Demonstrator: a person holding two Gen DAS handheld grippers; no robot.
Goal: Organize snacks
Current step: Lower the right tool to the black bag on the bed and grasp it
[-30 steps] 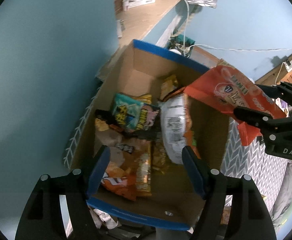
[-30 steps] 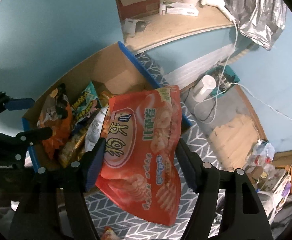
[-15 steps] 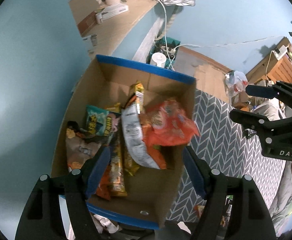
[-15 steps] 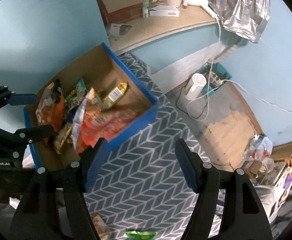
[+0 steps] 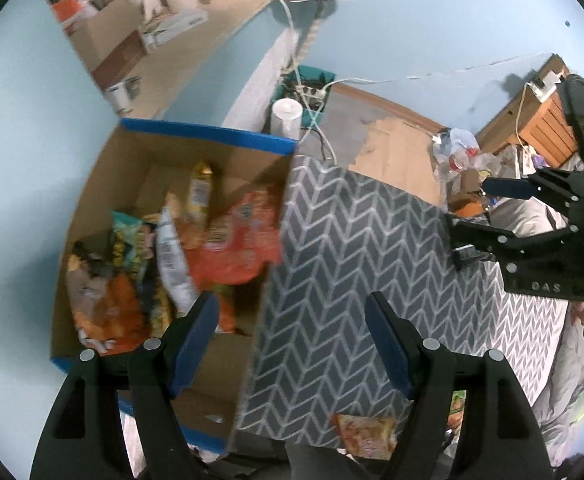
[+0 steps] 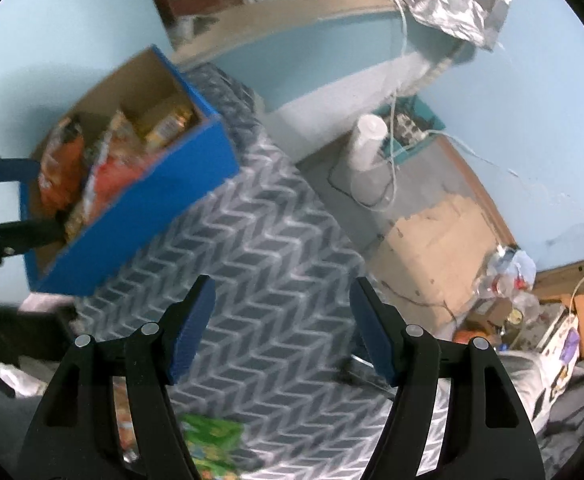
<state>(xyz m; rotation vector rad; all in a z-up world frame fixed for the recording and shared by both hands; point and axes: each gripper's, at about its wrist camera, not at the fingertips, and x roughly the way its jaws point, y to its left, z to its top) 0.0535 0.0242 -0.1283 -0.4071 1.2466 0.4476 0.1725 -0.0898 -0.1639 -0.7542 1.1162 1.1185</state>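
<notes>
The orange snack bag (image 5: pixel 234 244) is lying flat inside the blue-rimmed cardboard box (image 5: pixel 208 133), against its right wall, long axis running across the box; its print is too blurred to read. Beside it, further left in the box, roughly five more packets are standing on edge — a white one (image 5: pixel 172 264), a gold one (image 5: pixel 200 188), a teal one (image 5: pixel 126 240). The box is sitting on a chevron-patterned cover (image 5: pixel 356 264). Two loose packets are lying on that cover outside the box — a green one (image 6: pixel 212 436) and an orange one (image 5: pixel 366 434). The left tool (image 5: pixel 292 344) is hanging over the box's right wall, spread and holding nothing. The right tool (image 6: pixel 282 324), marked "DAS", is also spread and empty.
</notes>
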